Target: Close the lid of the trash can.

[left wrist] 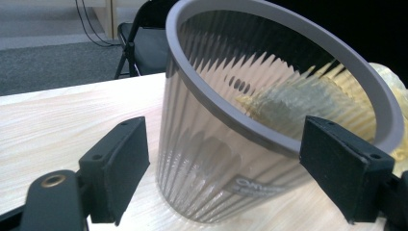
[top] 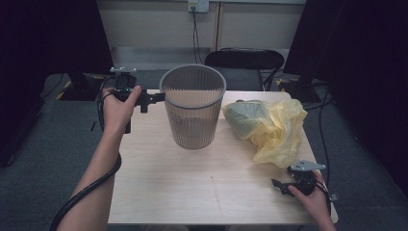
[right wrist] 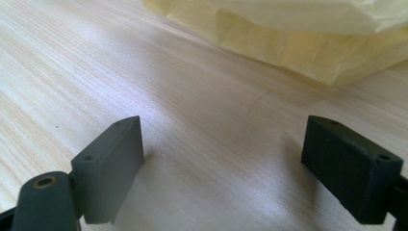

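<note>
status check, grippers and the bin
Left gripper open at bin rim, not gripping. Right gripper open, low near yellow bag. Nothing in the way.

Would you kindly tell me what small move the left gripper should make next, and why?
Probably ease the left gripper forward and close on the bin's rim: its jaws stand open around the near wall without touching it. The right gripper is open near the yellow bag.

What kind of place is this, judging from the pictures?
Probably a lab or office recording room: a small wooden table on grey carpet, dark screens at both sides, a folding chair and a wall socket with cables.
</note>
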### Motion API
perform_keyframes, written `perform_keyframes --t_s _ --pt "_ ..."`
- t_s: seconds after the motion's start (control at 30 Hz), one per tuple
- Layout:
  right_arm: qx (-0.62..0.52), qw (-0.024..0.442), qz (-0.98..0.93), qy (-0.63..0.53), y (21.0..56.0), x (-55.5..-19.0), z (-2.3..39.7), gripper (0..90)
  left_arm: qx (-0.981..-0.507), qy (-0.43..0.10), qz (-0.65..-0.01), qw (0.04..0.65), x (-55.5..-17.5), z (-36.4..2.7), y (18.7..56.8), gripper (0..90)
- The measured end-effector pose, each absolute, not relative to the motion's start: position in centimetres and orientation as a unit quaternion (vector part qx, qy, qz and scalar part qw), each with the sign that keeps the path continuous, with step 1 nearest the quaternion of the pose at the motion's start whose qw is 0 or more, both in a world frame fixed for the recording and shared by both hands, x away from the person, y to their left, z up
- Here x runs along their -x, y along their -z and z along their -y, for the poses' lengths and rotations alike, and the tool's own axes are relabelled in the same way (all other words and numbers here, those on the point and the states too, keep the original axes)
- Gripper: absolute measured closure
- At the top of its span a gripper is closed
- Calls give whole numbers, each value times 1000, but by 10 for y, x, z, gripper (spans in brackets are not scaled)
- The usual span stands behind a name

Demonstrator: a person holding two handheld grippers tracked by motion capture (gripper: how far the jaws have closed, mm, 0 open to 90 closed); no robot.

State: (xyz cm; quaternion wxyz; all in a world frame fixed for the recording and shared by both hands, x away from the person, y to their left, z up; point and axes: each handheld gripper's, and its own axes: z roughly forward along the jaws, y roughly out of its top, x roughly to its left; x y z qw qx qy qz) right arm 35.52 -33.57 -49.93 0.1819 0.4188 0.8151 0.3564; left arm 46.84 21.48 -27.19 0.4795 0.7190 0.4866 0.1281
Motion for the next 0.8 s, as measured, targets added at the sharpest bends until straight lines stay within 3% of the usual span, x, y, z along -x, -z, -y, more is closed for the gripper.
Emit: perform_keyframes --t_s 0.8 --pt "-419 181 -815 -356 499 -355 336 139 -727 -115 -477 480 -446 -209 309 173"
